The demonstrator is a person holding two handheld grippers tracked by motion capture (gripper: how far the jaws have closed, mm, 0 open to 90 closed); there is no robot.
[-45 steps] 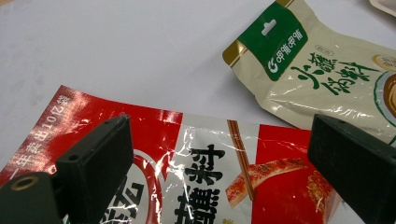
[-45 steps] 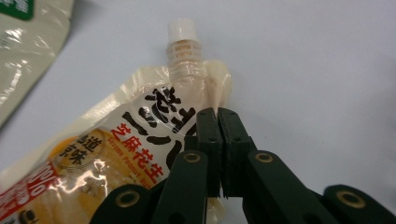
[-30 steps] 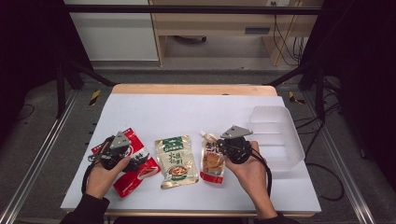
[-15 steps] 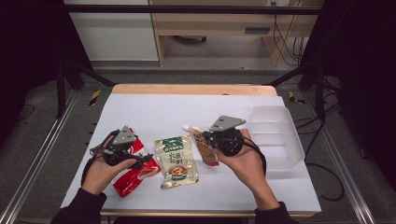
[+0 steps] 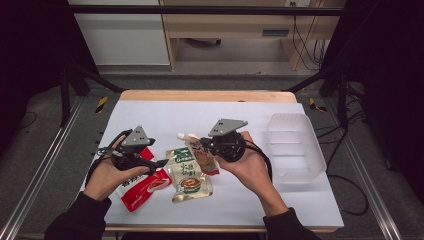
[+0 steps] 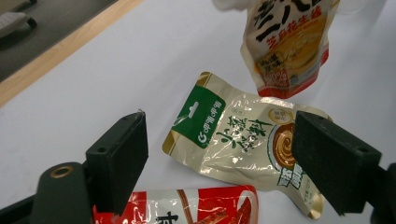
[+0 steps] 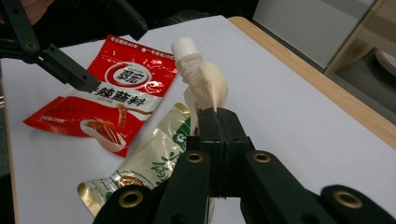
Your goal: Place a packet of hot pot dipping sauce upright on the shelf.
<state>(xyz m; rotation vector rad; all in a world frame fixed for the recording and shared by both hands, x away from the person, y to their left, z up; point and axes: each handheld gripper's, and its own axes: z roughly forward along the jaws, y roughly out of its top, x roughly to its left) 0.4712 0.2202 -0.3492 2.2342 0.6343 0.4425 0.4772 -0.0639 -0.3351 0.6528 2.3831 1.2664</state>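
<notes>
Two grippers at work. Your right gripper (image 7: 215,116) is clenched on spouted pouch (image 5: 200,152), just under cap, so pouch hangs free above table (image 5: 250,117), probably for carrying to clear bin (image 5: 295,145). Your left gripper (image 6: 219,158) is released; jaws have just been closing a little, nothing between them, green-topped pouch (image 6: 233,135) and red pouch (image 5: 142,185) flat below.

Left tongs (image 5: 159,162) gape, closing; right tongs (image 5: 202,144) clamped.
</notes>
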